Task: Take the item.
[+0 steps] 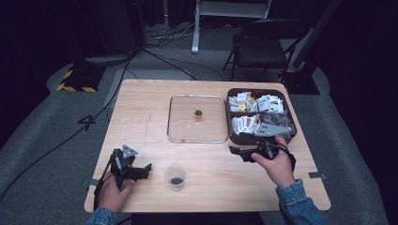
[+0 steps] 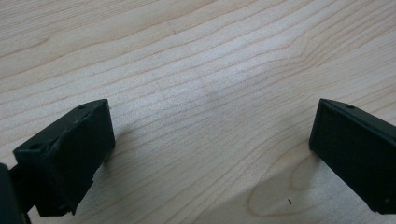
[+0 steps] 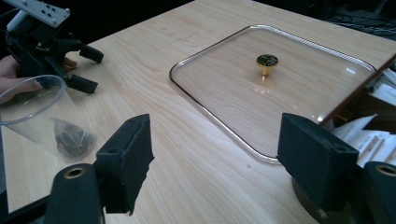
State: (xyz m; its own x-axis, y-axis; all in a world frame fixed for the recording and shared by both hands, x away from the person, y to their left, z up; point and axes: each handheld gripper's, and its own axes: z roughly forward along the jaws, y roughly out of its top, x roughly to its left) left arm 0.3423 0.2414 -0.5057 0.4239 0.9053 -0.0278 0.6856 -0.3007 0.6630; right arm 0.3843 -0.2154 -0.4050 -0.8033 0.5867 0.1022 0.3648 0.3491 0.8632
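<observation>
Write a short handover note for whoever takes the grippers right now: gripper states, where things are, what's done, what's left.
Left gripper: open, empty, low over the table, left of the cup.
Right gripper: open, empty, at the front edge of the box of packets.
The clear cup stands upright near the front edge with a tea bag inside.
The glass lid lies flat on the table beside the box.
Done: lid off, bag in cup.
Left: probably putting the lid back on the box.
</observation>
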